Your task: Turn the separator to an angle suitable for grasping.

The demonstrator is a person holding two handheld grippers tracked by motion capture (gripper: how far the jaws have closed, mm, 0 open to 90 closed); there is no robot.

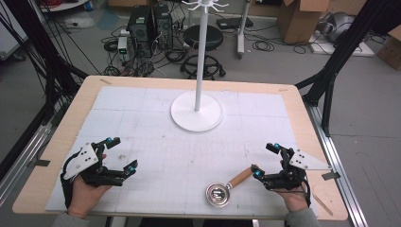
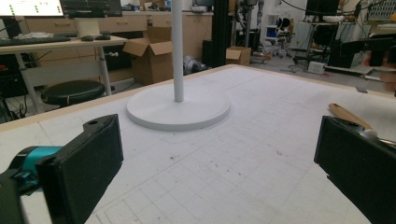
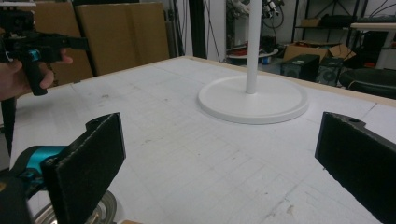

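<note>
My right claw [image 1: 265,160] rests near the tabletop's right corner on my side, its jaws spread wide with nothing between them. Just beside its lower jaw lies the small metal strainer [image 1: 218,194], wooden handle [image 1: 240,177] angled up toward that jaw, the handle's tip close to it; I cannot tell whether they touch. In the right gripper view the strainer's steel rim [image 3: 106,207] peeks from under my left-hand jaw.

My left claw [image 1: 122,153] sits well apart, on the other side of the tabletop, jaws likewise gaping and bare. From it, the handle's end [image 2: 348,115] shows far off beside the right-hand jaw.

Ahead of both claws, between them and the far edge, stands the white stand [image 1: 197,111]: a round flat base with a slim pole rising to a ring of hooks.

The tabletop [image 1: 61,137] is pale wood, covered by a white mat [image 1: 156,156] ruled in a faint grid, scuffed and speckled with dark marks near my left claw. Black tape tabs sit on its side edges.

Beyond it: a grey floor, tangled cables, black computer towers [image 1: 150,26], a black stool [image 1: 202,38], cardboard boxes [image 1: 298,19] and black frame struts. In the left gripper view a desk carries a lit monitor [image 2: 31,7]; its writing is too small to read.
</note>
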